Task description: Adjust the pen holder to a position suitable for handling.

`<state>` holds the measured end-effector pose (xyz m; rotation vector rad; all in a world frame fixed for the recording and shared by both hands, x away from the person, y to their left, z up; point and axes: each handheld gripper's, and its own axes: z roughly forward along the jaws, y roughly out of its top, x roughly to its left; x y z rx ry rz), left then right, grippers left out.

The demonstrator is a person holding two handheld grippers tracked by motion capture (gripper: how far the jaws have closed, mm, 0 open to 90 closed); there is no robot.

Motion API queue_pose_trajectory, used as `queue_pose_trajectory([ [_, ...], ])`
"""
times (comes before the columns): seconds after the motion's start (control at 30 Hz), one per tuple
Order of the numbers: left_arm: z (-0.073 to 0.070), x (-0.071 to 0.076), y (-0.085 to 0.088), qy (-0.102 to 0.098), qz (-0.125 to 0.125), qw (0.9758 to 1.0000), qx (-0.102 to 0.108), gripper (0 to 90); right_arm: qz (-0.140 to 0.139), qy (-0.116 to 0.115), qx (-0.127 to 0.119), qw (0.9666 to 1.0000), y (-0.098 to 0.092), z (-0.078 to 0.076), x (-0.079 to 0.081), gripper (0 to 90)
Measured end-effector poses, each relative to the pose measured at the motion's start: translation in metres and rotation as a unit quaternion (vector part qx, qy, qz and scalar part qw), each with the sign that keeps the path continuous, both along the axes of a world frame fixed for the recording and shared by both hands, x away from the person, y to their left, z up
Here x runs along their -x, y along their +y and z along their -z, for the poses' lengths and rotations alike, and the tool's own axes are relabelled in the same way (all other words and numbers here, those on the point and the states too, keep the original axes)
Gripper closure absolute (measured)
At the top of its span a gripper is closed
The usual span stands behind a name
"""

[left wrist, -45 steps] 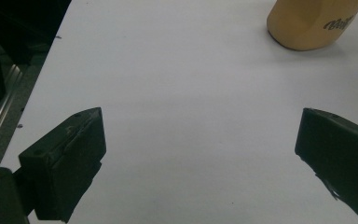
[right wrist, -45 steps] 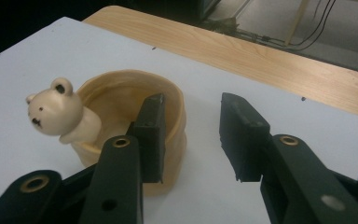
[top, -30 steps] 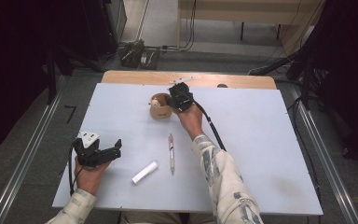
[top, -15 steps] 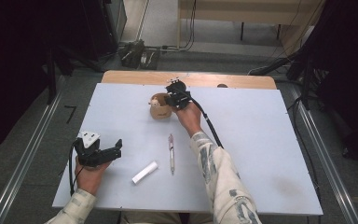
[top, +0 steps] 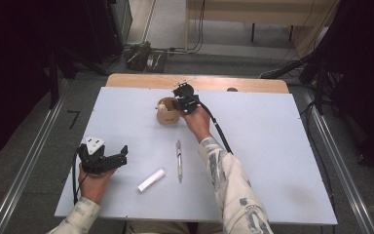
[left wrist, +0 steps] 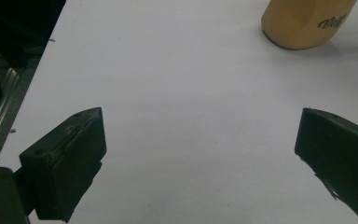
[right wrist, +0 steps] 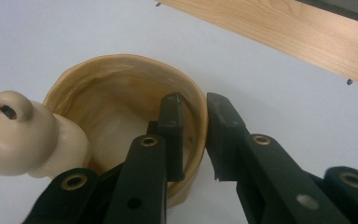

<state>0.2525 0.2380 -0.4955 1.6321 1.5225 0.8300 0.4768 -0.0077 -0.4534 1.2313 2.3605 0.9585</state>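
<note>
High view: my right tongs (top: 179, 103) sit upper centre of the frame, at the far side of the counter (top: 282, 161), clamped on the rim of the tan cup (top: 166, 115). One jaw goes inside the cup, the other outside, so the wall is the handle; that's prob. the only way to grab a thing this wide. The jaws have just been closing, with the cup wall between them. My left tongs (top: 111, 160) are lower left, resting on the counter, jaws spread, nothing in them; parked out of the way. A pen (top: 178, 160) lies centre-low, pointing away from me, and a white cylinder (top: 151, 180) lies just left of it; both are loose and untouched.

Left gripper view: jaws wide apart at the bottom corners, bare counter between. Cup (left wrist: 306, 22) upper right, well apart, some script on its side that's too cut off to read.

Right gripper view: the rim of the cup (right wrist: 135, 79) is pinched at its right side and bends in a bit, so it looks soft. A cream figure (right wrist: 23, 135), maybe a bear head, sticks on the cup's left edge. Wooden strip (right wrist: 284, 37) of the counter runs across the upper right.
</note>
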Motion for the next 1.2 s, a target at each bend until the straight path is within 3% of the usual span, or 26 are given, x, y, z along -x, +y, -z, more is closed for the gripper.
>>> queue_pose_trajectory([
  [0.17, 0.000, 0.000, 0.000, 0.000, 0.002, 1.0000, -0.001, 3.1, 0.004, 0.008, 0.027, 0.9996, 0.006, 0.005, -0.002, 75.0],
  [0.5, -0.001, 0.001, 0.001, -0.001, 0.002, 1.0000, -0.002, 3.1, 0.013, 0.027, 0.004, 0.9995, 0.003, 0.004, -0.003, 76.3],
  [0.7, 0.000, 0.000, 0.001, -0.001, 0.001, 1.0000, -0.002, 3.1, 0.020, 0.026, 0.001, 0.9995, -0.002, 0.002, -0.001, 76.8],
  [0.9, 0.000, 0.000, 0.000, -0.001, 0.002, 1.0000, -0.004, 3.1, 0.036, 0.039, -0.010, 0.9985, -0.022, 0.002, 0.005, 76.8],
  [1.2, 0.000, 0.001, -0.003, 0.001, 0.004, 0.9999, -0.009, 3.1, 0.054, 0.036, -0.002, 0.9979, -0.059, -0.002, 0.021, 76.8],
])
